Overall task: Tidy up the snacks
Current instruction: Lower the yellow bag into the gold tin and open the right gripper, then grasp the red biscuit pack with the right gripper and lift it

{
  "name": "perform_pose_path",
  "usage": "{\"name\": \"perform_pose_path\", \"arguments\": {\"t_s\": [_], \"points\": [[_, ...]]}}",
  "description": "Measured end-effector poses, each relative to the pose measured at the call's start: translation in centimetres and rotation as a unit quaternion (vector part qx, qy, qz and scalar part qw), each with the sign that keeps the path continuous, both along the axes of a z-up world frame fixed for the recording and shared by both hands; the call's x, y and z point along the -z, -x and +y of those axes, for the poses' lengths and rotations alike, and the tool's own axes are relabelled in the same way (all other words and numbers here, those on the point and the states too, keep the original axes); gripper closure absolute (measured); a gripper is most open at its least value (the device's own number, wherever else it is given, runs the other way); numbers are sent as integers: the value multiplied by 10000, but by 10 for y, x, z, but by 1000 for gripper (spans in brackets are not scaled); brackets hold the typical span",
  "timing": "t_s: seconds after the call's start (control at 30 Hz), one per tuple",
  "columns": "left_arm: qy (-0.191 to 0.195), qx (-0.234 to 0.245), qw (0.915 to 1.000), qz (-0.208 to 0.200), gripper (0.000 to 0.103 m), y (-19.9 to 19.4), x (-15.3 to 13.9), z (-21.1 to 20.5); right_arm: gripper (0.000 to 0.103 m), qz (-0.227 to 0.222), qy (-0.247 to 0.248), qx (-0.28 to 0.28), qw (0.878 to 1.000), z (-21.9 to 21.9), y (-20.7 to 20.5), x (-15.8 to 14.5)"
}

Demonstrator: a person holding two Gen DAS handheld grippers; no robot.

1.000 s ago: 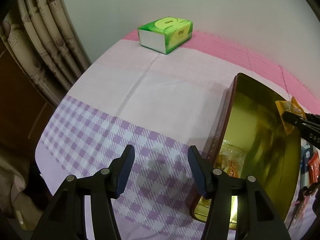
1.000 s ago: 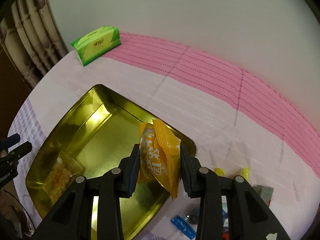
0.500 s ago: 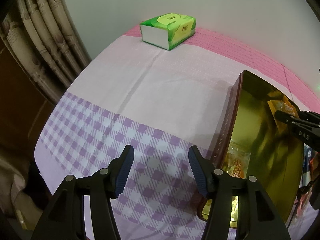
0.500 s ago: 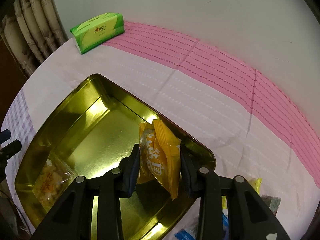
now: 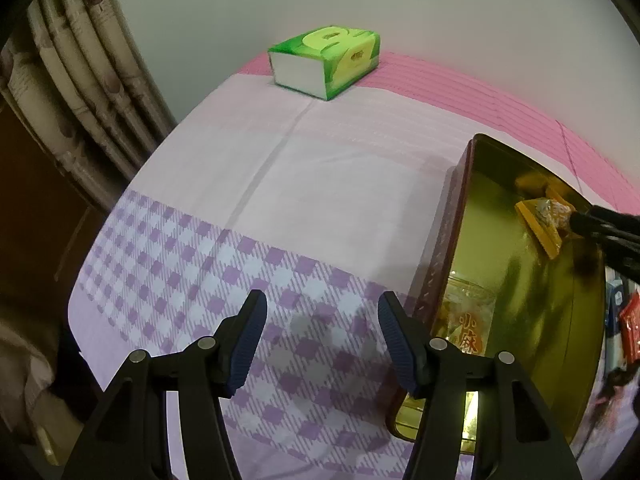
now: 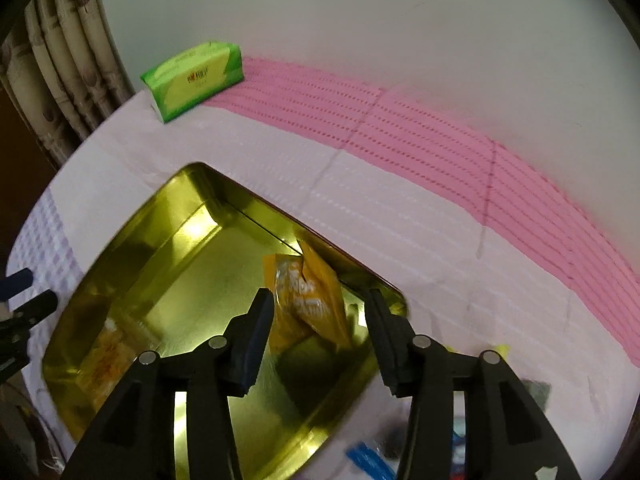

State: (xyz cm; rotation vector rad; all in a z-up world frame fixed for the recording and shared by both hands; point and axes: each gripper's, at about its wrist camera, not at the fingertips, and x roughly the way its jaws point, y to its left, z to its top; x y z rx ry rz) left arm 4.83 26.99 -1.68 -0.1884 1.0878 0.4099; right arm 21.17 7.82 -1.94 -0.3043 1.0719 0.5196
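At the far left, folded curtains [image 5: 92,92] hang past the edge of the bench [image 5: 320,168], which wears a cloth of purple check, pale pink and a bright pink stripe along the wall. A green tissue pack [image 5: 326,62] sits at the back, well apart from everything else.

The left claw [image 5: 320,338] hangs over the checked part of the cloth with its jaws spread wide and nothing between them, just beside the near left wall of the gold tin [image 5: 452,248].

Further right, the tin lies open on the bench, its inside shining yellow. One clear-wrapped snack with red characters [image 5: 468,340] already rests in the tin's near left corner.

The right claw [image 6: 320,320] is over the tin's right end with its jaws parted. The orange snack packet [image 6: 308,300] sits between them, but neither pad seems to press it; it looks loose, tipped against the tin's far wall or on its way down to the floor of the tin. The blur makes it hard to tell whether it has settled.

To the right of the tin, on the bare cloth, more snacks wait: a blue packet [image 6: 366,456], a scrap of yellow wrapper [image 6: 498,350], a dark grey packet [image 6: 536,390], and a red packet [image 5: 630,320] at the edge of the left camera's view.

So the job appears to be in its early part: one snack stowed, a second being let go into the tin, and at least several left outside to fetch.
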Motion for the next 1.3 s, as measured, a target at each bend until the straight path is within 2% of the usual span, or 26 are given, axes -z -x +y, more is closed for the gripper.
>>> {"name": "perform_pose_path", "arguments": {"t_s": [0.17, 0.37, 0.43, 0.5, 0.63, 0.8, 0.93, 1.17, 1.3], "points": [[20, 106, 9999, -47, 44, 0, -3, -7, 53, -127, 44, 170, 9998, -53, 16, -30], [-108, 258, 9995, -124, 44, 1, -10, -24, 50, -150, 51, 848, 9963, -143, 33, -54], [-68, 376, 9992, -142, 43, 2, -13, -32, 49, -129, 79, 1024, 9946, -169, 40, -54], [-81, 365, 9988, -324, 43, 5, -22, -35, 48, -70, 107, 1155, 9932, -190, 48, -50], [-169, 521, 9974, -469, 40, 6, -33, -47, 48, 154, 67, 1202, 9926, -218, 63, -33], [-245, 761, 9960, -395, 40, 4, -34, -68, 48, 332, 27, 1003, 9944, -220, 70, -18], [-191, 1034, 9935, -424, 40, 6, -38, -89, 40, 391, 102, 733, 9965, -209, 69, -8], [-49, 1451, 9890, -296, 40, 14, -35, -123, 40, 555, 466, 387, 9966, -186, 61, 19], [43, 1683, 9854, -267, 39, 18, -33, -140, 41, 615, 472, 294, 9966, -180, 59, 26]]}}
